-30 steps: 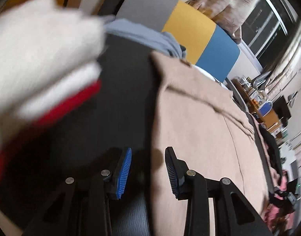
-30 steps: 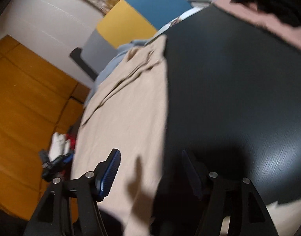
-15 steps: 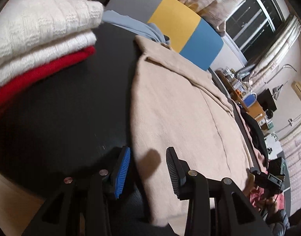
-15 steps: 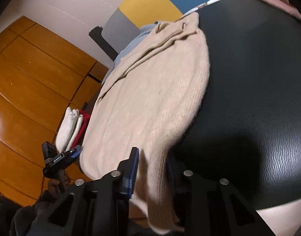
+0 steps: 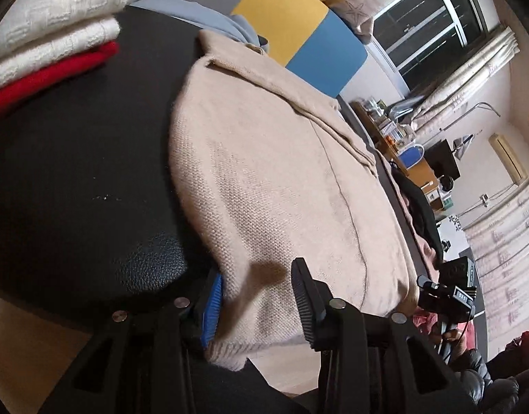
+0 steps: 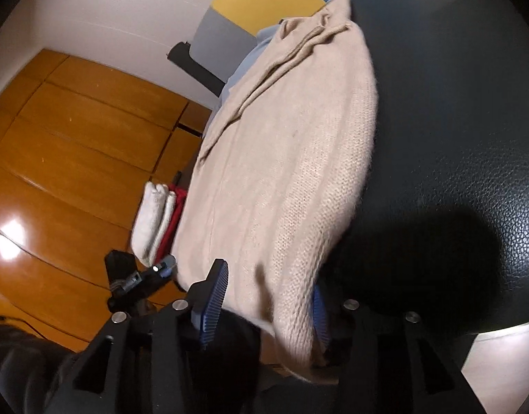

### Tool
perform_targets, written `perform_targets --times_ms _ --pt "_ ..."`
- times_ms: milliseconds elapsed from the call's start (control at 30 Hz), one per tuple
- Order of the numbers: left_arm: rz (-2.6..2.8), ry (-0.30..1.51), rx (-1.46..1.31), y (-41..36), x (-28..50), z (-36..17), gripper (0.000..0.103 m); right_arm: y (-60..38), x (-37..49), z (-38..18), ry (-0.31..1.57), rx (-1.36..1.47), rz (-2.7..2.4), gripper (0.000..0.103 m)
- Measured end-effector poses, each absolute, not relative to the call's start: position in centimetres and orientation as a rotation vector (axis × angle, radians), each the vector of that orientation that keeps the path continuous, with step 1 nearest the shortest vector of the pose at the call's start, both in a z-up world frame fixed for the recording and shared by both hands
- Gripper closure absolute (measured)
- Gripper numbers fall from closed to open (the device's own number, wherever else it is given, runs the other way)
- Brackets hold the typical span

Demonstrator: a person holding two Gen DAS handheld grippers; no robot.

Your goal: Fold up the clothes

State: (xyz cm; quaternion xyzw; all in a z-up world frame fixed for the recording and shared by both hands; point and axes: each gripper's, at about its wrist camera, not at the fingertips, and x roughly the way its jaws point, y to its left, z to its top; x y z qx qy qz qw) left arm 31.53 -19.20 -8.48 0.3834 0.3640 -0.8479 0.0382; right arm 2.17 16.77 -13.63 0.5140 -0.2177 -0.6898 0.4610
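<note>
The beige knit sweater (image 5: 271, 179) lies spread flat on the black leather-textured tabletop (image 5: 74, 172), its collar end toward the far side and its hem hanging just over the near edge. The left gripper (image 5: 257, 303) has its jaws parted around the hem's left corner, the knit lying between the blue pad and the black finger; they do not look pinched together, so the fabric seems straddled, not yet held. The right gripper (image 6: 267, 307) stands the same way at the hem's right corner, jaws apart with the knit draped between them. In the right wrist view the sweater (image 6: 292, 158) shows a loose, fuzzy weave, so it should handle as soft, limp and fairly light, with enough drape to sag between the two hold points and enough stretch to distort if tugged. The ribbed hem corners look like the sound place to grip: doubled, firmer and at the table's edge where a finger can pass underneath. The smooth tabletop should let it slide easily. A stack of folded clothes, white knit over red (image 5: 54, 31), sits near the left side, and a pale blue garment (image 5: 195, 10) lies just beyond the collar.
</note>
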Motion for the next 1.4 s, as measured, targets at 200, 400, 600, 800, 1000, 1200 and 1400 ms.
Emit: perform_targets --times_ms 200,400,600,800,1000,1200,1400 --pt "-2.592 1.051 1.21 -18.8 31.1 -8.3 0.061 16.2 2.6 -14.1 -0.471 1.305 -1.716 0.088" --pt "-2.578 0.957 1.31 -18.4 30.3 -7.9 0.097 15.9 2.5 -13.7 -0.436 1.321 -1.712 0.089" --pt "-2.687 1.202 1.339 -19.5 30.2 -7.6 0.097 15.4 2.0 -12.8 -0.437 1.302 -1.673 0.09" --pt "-2.806 1.483 1.195 -21.9 29.4 -5.8 0.097 14.6 0.6 -11.6 -0.54 1.246 -1.615 0.09" --pt "-2.928 1.571 1.002 -24.2 26.4 -2.5 0.097 13.0 -2.1 -9.1 -0.584 1.192 -1.6 0.09" --pt "-2.973 1.662 0.753 -28.5 20.7 -0.4 0.097 11.1 -8.7 -7.3 -0.575 1.16 -1.649 0.091" --pt "-2.888 1.715 0.63 -34.3 12.4 -0.6 0.097 7.7 -17.6 -5.0 -0.575 1.088 -1.718 0.091"
